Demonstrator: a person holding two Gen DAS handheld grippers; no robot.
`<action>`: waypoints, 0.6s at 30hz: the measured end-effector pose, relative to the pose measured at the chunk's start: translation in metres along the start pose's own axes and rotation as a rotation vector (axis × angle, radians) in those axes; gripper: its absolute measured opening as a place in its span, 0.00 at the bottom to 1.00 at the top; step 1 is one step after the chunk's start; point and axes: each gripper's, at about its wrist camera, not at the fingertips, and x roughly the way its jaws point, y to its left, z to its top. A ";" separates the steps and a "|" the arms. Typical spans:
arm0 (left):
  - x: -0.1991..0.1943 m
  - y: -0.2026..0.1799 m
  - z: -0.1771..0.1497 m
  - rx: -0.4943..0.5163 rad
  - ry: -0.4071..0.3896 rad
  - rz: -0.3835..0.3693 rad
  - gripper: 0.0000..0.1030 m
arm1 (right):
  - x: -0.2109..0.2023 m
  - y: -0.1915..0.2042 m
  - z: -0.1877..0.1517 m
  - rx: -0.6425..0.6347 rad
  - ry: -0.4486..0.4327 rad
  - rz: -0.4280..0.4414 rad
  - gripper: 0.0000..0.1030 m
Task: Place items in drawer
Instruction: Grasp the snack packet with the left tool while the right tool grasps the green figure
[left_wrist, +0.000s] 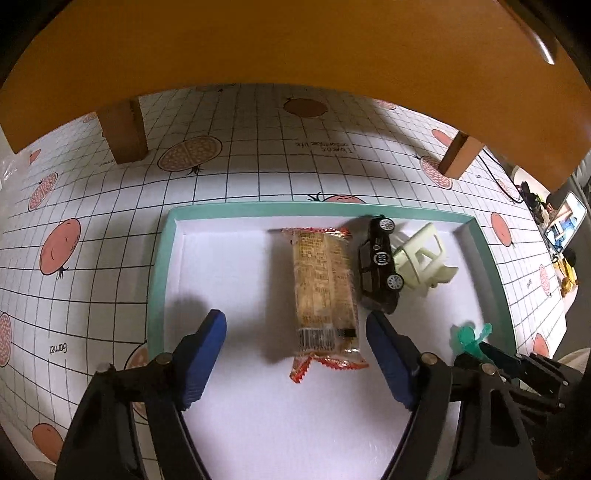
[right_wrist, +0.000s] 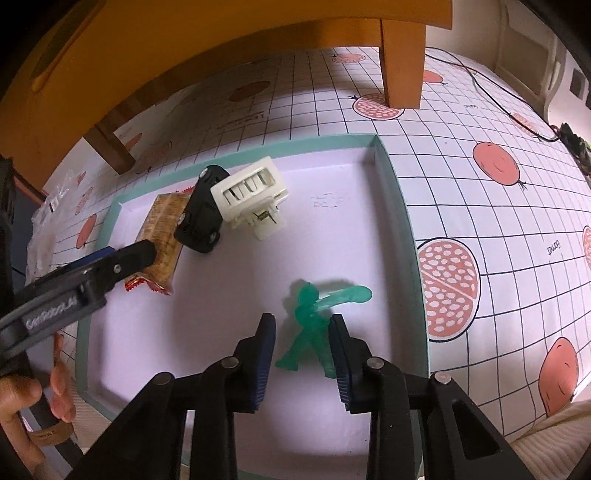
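A: How should the right gripper (right_wrist: 301, 350) take the green figure (right_wrist: 312, 321)?

B: Its jaws stand narrow around the legs, not yet clamped; it should centre, then squeeze gently.

A: And the tray (left_wrist: 162, 258)?

B: It holds the snack packet (left_wrist: 323, 291), black toy car (left_wrist: 380, 262), white clip (left_wrist: 424, 258) and the figure. The left gripper (left_wrist: 295, 328) gapes wide astride the packet.

Both grippers are black plastic linkages with round silver pivot screws; the left gripper (left_wrist: 295, 336) and right gripper (right_wrist: 302, 341) carry ribbed blue finger pads (right_wrist: 264, 360). White lettering marks the left gripper's arm.
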 end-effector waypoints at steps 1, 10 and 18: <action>0.001 0.000 0.000 -0.001 0.001 0.001 0.76 | 0.001 0.000 0.001 0.002 0.000 0.000 0.31; 0.003 -0.006 -0.001 0.034 0.011 -0.041 0.37 | 0.000 0.002 -0.002 -0.006 -0.002 -0.019 0.26; -0.005 -0.010 -0.013 0.083 0.005 -0.015 0.32 | 0.000 0.008 -0.003 -0.022 0.001 -0.022 0.22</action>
